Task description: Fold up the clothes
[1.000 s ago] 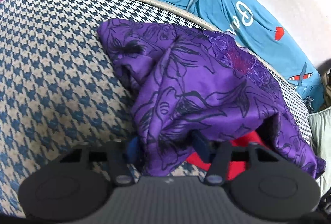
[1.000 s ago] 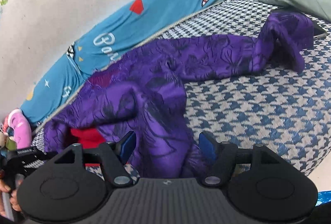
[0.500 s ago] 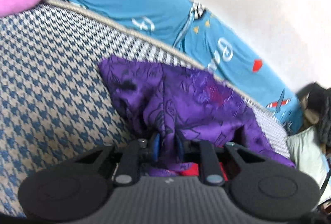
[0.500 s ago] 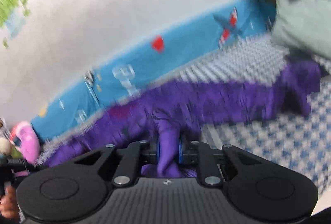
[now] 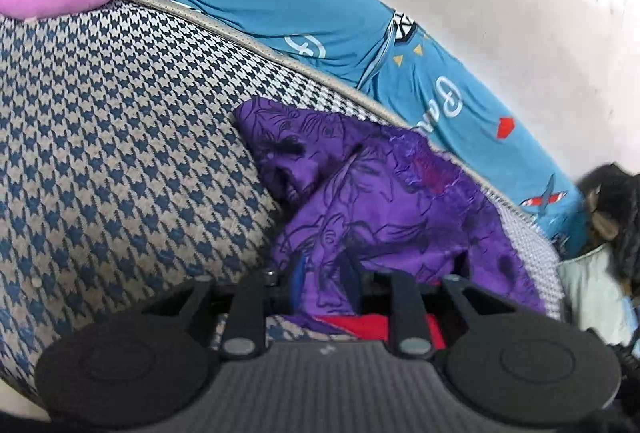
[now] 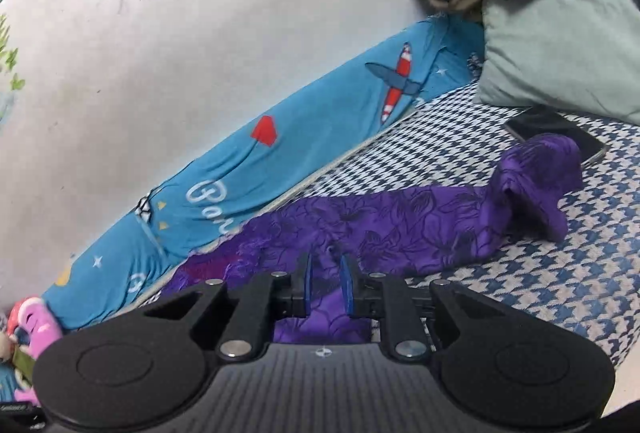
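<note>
Both tools, your left tool (image 5: 325, 283) and right tool (image 6: 326, 285), pinch the purple garment (image 5: 384, 209), low in the middle of each picture, on the checked bed (image 5: 100, 153). You are starting a fold; next, lift evenly.

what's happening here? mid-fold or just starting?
Looks like just starting. A person holds both grippers on a crumpled purple floral garment lying on a houndstooth-covered bed. The left gripper is shut on a bunch of the fabric near one end, and the right gripper pinches it further along. No neat fold shows; one end trails toward a grey-green pillow. Something red lies under the garment.
</note>
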Available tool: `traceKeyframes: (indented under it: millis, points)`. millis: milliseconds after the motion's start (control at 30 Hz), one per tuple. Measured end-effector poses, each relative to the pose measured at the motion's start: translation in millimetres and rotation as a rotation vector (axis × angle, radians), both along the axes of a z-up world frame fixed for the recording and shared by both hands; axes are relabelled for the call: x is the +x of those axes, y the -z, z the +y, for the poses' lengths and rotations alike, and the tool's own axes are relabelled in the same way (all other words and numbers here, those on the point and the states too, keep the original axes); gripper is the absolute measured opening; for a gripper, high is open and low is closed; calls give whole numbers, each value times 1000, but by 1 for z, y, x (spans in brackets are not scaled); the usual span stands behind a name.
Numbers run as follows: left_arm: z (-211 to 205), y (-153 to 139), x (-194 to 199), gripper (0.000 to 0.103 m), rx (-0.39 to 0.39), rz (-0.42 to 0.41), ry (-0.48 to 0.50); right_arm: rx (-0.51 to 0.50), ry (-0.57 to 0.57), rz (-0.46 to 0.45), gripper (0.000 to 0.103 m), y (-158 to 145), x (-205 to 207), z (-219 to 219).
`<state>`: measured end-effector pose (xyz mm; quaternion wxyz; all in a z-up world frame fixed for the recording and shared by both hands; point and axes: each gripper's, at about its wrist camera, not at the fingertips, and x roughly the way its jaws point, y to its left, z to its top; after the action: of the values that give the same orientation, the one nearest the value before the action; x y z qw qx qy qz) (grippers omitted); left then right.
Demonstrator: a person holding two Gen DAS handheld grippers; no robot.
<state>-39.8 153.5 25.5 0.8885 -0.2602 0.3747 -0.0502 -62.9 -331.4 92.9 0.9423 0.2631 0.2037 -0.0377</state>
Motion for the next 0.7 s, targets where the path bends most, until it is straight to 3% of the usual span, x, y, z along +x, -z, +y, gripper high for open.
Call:
traceKeyframes:
  millis: [200, 333, 533, 700]
  points:
    - [-14, 8, 11, 42, 75, 34, 3, -19, -146, 52, 19, 10, -2, 19]
    - [-25, 12, 14, 45, 121, 48, 8, -13, -279, 83, 21, 18, 1, 34]
    - [-29, 17, 18, 51, 148, 78, -8, -85, -449, 115, 23, 28, 0, 71]
    - [-29, 20, 24, 55, 142, 90, -11, -167, -558, 132, 35, 38, -4, 106]
